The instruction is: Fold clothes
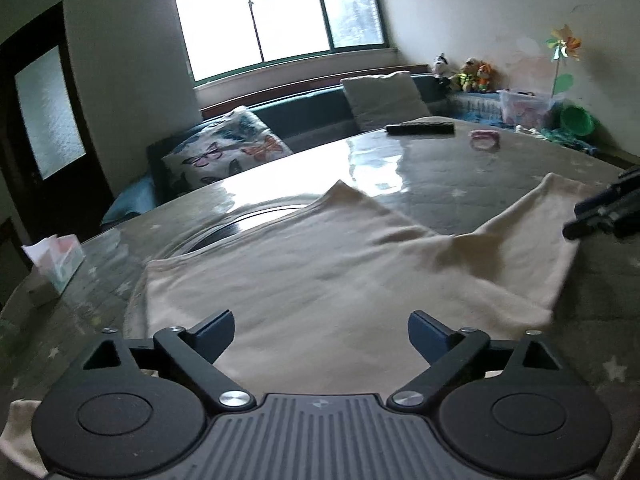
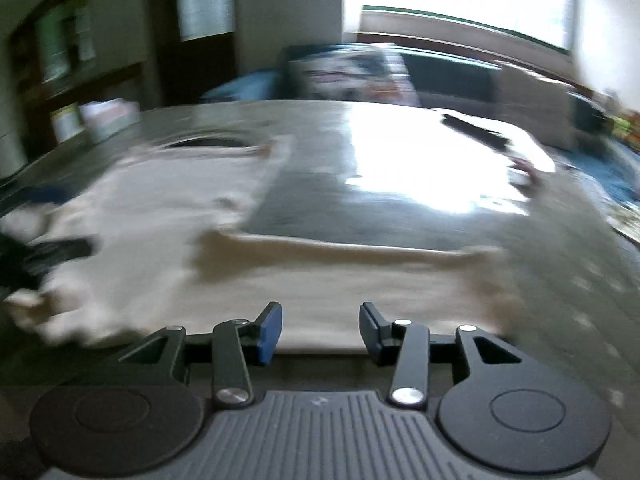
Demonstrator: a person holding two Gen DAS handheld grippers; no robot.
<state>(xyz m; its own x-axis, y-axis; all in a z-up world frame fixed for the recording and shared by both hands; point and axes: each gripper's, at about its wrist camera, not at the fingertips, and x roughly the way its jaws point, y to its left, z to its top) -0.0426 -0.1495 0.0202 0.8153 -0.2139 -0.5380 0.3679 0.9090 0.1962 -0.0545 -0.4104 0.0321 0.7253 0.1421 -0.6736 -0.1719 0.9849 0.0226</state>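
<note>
A cream garment (image 1: 320, 272) lies spread on the glossy round table (image 1: 460, 160), with two legs or sleeves pointing away from me. My left gripper (image 1: 321, 334) is open and empty, just above the garment's near part. My right gripper also shows at the right edge of the left wrist view (image 1: 600, 212), over the garment's right leg. In the right wrist view, which is motion-blurred, my right gripper (image 2: 321, 330) is open and empty above the garment (image 2: 320, 284). The left gripper is a dark blur at that view's left edge (image 2: 44, 256).
A tissue box (image 1: 54, 262) stands at the table's left edge. A black remote (image 1: 420, 128) and a pink object (image 1: 485, 140) lie at the far side. A dark ring (image 1: 240, 220) shows under the table's glass. A sofa with cushions (image 1: 228, 152) is behind.
</note>
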